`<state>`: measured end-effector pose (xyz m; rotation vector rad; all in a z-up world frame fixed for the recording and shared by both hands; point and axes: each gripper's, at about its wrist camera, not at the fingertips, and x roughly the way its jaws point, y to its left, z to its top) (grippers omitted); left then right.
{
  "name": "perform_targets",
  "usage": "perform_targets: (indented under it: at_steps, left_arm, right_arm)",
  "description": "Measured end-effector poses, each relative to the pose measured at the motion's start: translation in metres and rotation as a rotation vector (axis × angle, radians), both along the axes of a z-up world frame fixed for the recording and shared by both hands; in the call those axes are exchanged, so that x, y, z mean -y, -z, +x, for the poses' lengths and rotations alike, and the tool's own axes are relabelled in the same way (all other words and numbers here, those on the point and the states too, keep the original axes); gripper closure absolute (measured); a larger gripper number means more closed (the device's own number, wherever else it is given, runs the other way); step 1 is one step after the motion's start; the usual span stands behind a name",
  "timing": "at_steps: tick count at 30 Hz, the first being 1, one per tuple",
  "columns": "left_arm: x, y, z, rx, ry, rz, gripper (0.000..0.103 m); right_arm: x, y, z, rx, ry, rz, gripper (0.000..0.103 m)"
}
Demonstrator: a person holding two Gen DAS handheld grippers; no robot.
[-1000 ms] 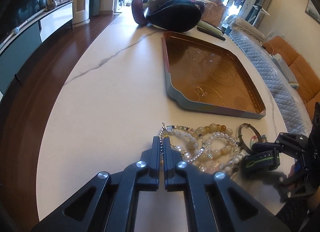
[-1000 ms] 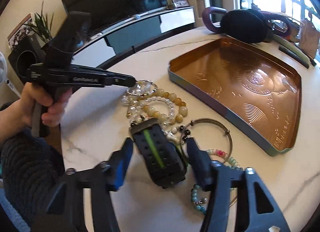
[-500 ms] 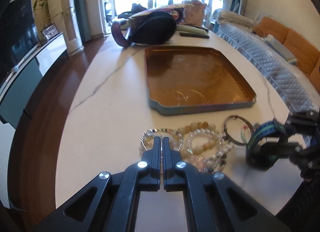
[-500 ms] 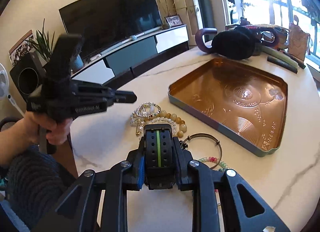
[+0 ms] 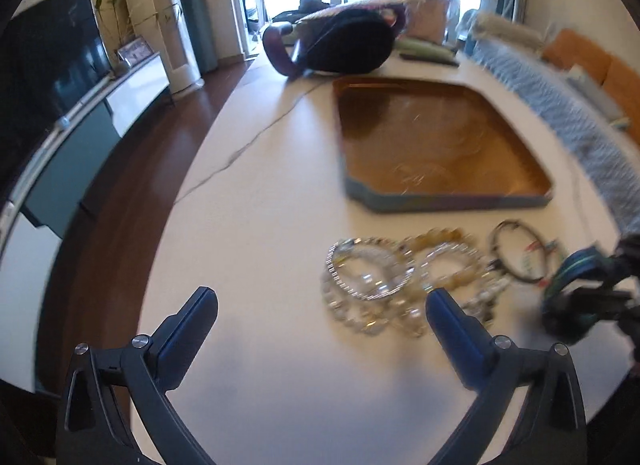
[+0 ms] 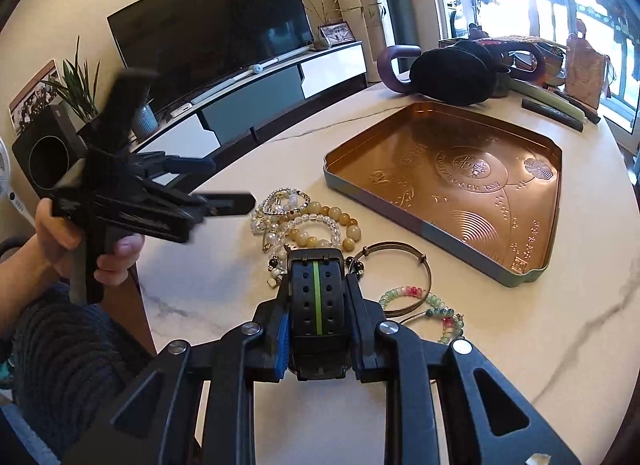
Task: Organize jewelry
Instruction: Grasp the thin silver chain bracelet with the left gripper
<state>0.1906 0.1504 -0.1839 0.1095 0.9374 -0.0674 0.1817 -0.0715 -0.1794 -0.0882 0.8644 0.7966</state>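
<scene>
My right gripper (image 6: pixel 316 293) is shut on a black watch with a green stripe (image 6: pixel 318 301) and holds it above the marble table; the watch also shows in the left wrist view (image 5: pixel 576 293). My left gripper (image 5: pixel 322 305) is open and empty, above the table just left of a pile of beaded bracelets (image 5: pixel 384 277). The pile (image 6: pixel 304 221) holds crystal, pearl and amber bead bracelets. A thin metal bangle (image 6: pixel 400 265) and a pastel bead bracelet (image 6: pixel 424 305) lie beside it. A copper tray (image 6: pixel 452 181) stands empty beyond them.
A dark bag with a purple handle (image 6: pixel 452 73) and a black remote (image 6: pixel 556 113) lie at the table's far end. The table edge (image 5: pixel 176 201) drops to a wood floor on the left. A sofa (image 5: pixel 592 77) runs along the right.
My left gripper has opened and pulled back from the bracelets. My right gripper closed on the watch and lifted it off the table.
</scene>
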Motion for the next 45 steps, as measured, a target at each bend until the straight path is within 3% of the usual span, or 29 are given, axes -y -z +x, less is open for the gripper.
perform_targets:
  at_steps: [5, 6, 7, 10, 12, 21, 27, 36, 41, 45]
  left_arm:
    - [0.011, 0.0, -0.01, 0.053, 0.196, -0.056, 0.003]
    - [0.01, -0.001, -0.009, 0.05, 0.206, -0.061, 0.009]
    - [0.01, -0.001, -0.007, 0.043, 0.208, -0.061, 0.03]
    - [0.004, 0.0, 0.0, 0.03, 0.189, -0.079, 0.08]
    - [0.003, 0.003, 0.004, 0.03, 0.191, -0.058, 0.087]
    - [0.025, 0.004, -0.008, 0.054, 0.309, -0.012, 0.091]
    - [0.035, 0.012, -0.007, 0.022, 0.346, 0.018, 0.091]
    - [0.033, 0.013, 0.0, 0.017, 0.315, 0.021, 0.091]
    - [0.037, 0.012, 0.0, 0.031, 0.305, 0.068, 0.1]
    - [0.037, 0.004, -0.002, 0.061, 0.293, 0.066, 0.1]
  right_arm:
    - [-0.001, 0.003, 0.0, -0.013, -0.004, -0.005, 0.081]
    - [0.0, 0.003, 0.001, -0.015, -0.003, -0.004, 0.081]
    - [-0.001, 0.003, 0.001, -0.017, -0.004, -0.003, 0.081]
    - [-0.001, 0.003, 0.001, -0.018, -0.007, -0.001, 0.081]
    - [-0.001, 0.004, 0.0, -0.019, -0.01, -0.004, 0.081]
    - [-0.001, 0.006, 0.002, -0.035, -0.01, -0.007, 0.081]
    - [-0.003, 0.009, 0.003, -0.044, -0.013, -0.014, 0.081]
    - [-0.002, 0.011, 0.002, -0.05, -0.011, -0.022, 0.081]
    - [-0.002, 0.011, 0.001, -0.045, -0.014, -0.021, 0.081]
    - [0.0, 0.006, 0.0, -0.031, -0.011, -0.013, 0.081]
